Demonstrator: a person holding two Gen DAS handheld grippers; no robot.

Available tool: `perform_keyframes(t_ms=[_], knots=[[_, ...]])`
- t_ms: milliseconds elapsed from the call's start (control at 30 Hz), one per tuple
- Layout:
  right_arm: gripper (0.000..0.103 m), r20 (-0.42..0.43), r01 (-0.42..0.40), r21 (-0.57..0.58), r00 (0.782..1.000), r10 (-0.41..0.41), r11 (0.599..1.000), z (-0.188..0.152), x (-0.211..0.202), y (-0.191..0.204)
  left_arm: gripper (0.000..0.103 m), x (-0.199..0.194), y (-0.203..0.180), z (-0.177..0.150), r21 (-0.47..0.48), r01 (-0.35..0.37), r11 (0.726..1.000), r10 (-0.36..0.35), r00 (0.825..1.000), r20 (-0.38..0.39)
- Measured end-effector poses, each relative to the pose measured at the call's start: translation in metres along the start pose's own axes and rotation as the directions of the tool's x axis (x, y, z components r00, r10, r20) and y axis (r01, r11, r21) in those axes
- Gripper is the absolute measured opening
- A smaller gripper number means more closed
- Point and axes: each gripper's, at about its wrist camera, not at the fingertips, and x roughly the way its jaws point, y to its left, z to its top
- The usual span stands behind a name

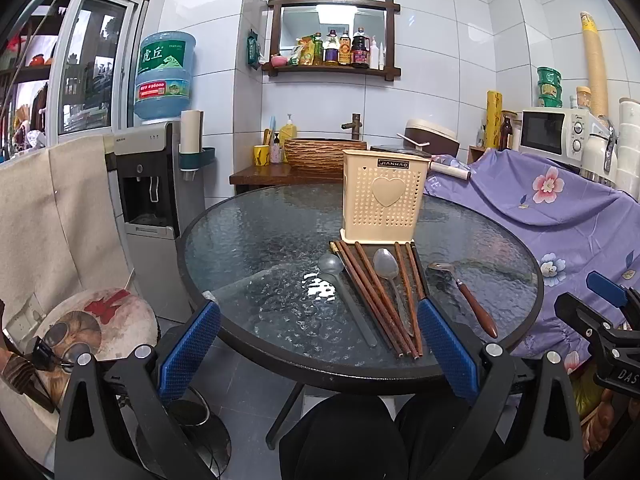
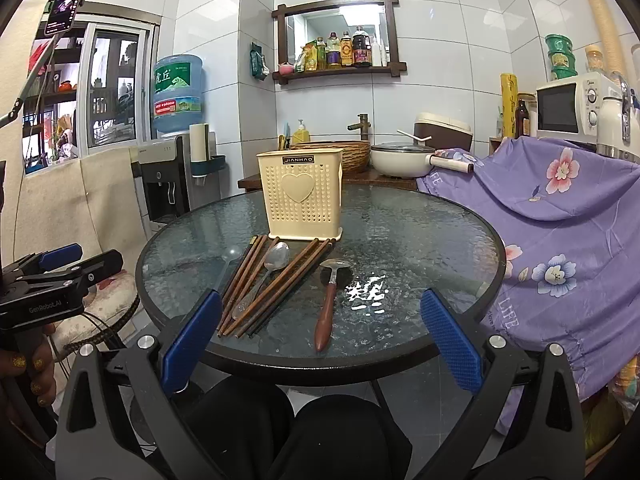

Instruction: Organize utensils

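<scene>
The left tool (image 1: 318, 344) hangs wide open and empty at the near edge of the round glass tabletop (image 1: 248, 240); the right tool (image 2: 320, 336) is likewise spread wide with nothing between its blue pads (image 2: 450, 340). On the glass, a cream holder (image 1: 383, 200) with a heart on its front stands upright towards the far side. Just in front of it the utensils lie flat, handles pointing to the near edge: a grey plastic spoon (image 1: 344, 292) furthest left, a bundle of brown chopsticks (image 1: 374, 300), a metal spoon (image 1: 390, 276) lying across them, two more chopsticks (image 1: 412, 280), and, a little apart on the right, a ladle with a wooden handle (image 2: 326, 304). Nothing stands between either tool and these things. A purple flowered cloth (image 2: 560, 216) drapes over something beside the tabletop on the right. Behind are a water dispenser (image 1: 152, 184), a wash basin (image 1: 324, 152) and a microwave (image 2: 568, 108).
</scene>
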Motion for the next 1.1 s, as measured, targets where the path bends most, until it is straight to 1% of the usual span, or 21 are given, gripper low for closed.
perform_keyframes(t_ms=[600, 700, 767, 833, 933, 1000, 1100], knots=[[0.098, -0.009, 0.006, 0.005, 1.0, -0.006, 1.0, -0.001, 0.002, -0.004, 0.097, 0.006, 0.0, -0.003, 0.008, 0.0, 1.0, 0.001, 1.0, -0.013], [0.098, -0.011, 0.024, -0.002, 1.0, -0.024, 1.0, -0.001, 0.004, -0.006, 0.097, 0.011, 0.001, -0.004, 0.012, 0.0, 1.0, 0.0, 1.0, -0.028], [0.098, -0.02, 0.035, -0.002, 0.999, -0.035, 0.999, 0.0, 0.008, -0.01, 0.097, 0.018, 0.004, -0.006, 0.01, -0.003, 1.0, 0.004, 0.998, -0.057], [0.098, -0.046, 0.045, 0.0, 0.998, -0.045, 0.999, 0.0, 0.014, -0.015, 0.097, 0.026, 0.008, -0.007, 0.005, -0.006, 1.0, 0.007, 0.996, -0.086], [0.098, -0.118, 0.049, 0.003, 0.992, -0.048, 0.999, 0.001, 0.031, -0.024, 0.097, 0.044, 0.016, -0.008, -0.003, -0.011, 1.0, 0.011, 0.989, -0.145], [0.098, -0.181, 0.04, 0.003, 0.983, -0.039, 0.999, 0.002, 0.048, -0.028, 0.097, 0.055, 0.021, -0.008, 0.0, -0.022, 1.0, 0.021, 0.984, -0.176], [0.098, -0.241, 0.057, 0.008, 0.969, -0.053, 0.998, 0.004, 0.07, -0.032, 0.097, 0.073, 0.025, -0.006, 0.016, -0.039, 0.999, 0.041, 0.975, -0.219]])
